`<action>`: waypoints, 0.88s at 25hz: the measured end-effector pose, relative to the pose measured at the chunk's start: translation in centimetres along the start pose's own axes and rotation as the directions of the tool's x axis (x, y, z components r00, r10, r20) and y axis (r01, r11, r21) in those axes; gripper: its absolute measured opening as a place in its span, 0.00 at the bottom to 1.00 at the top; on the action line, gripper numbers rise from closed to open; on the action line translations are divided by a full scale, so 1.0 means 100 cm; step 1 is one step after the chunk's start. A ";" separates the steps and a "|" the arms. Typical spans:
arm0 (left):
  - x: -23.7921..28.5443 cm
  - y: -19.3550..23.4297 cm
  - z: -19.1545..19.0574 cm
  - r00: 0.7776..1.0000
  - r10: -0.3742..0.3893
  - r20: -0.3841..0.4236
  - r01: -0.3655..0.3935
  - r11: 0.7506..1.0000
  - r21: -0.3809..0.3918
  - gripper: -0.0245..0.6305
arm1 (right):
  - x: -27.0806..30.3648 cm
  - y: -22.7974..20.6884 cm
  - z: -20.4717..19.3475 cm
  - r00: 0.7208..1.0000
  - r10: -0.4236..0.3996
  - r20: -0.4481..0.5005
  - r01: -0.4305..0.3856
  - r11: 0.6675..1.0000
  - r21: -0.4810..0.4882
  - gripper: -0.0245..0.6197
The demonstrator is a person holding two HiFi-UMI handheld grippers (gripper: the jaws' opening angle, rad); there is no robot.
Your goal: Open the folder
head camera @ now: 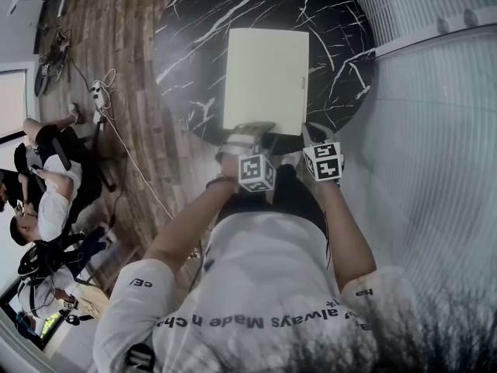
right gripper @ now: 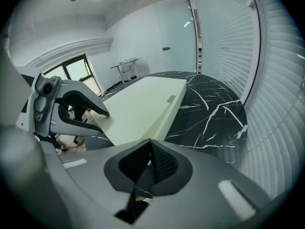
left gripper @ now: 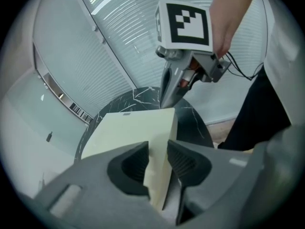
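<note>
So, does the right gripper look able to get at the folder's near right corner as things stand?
Probably yes. The right gripper sits just short of the folder with nothing between them; the left gripper is over at the near left edge. The right jaws are shut, though, and would need opening.

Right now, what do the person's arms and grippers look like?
The left gripper and right gripper are grey with dark ribbed pads; each carries a black-and-white marker cube. A black cable trails from the right one. The person wears a short-sleeved white T-shirt.
</note>
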State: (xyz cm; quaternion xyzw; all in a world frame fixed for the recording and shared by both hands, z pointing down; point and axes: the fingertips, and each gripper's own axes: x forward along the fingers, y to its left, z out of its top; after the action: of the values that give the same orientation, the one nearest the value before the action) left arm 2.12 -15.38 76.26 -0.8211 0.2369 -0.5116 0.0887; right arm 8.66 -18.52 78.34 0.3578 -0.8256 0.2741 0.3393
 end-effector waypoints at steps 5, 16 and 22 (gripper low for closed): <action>-0.004 0.001 0.003 1.000 0.021 0.002 -0.020 1.000 -0.007 0.21 | -0.001 0.000 0.000 1.000 0.013 0.002 -0.013 1.000 0.004 0.04; -0.011 0.005 0.004 0.999 0.053 -0.004 -0.053 0.999 -0.014 0.20 | -0.002 0.001 0.000 1.000 0.029 -0.007 -0.029 1.000 -0.010 0.04; -0.015 0.009 0.005 0.997 0.077 -0.006 -0.077 0.997 -0.032 0.20 | -0.002 0.003 0.000 0.999 0.032 -0.012 -0.032 0.999 -0.033 0.04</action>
State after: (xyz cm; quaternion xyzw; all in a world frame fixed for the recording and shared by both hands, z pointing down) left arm 1.74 -15.46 74.45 -0.8115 0.2768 -0.5059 0.0943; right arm 8.49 -18.24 78.11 0.3372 -0.8338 0.2678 0.3454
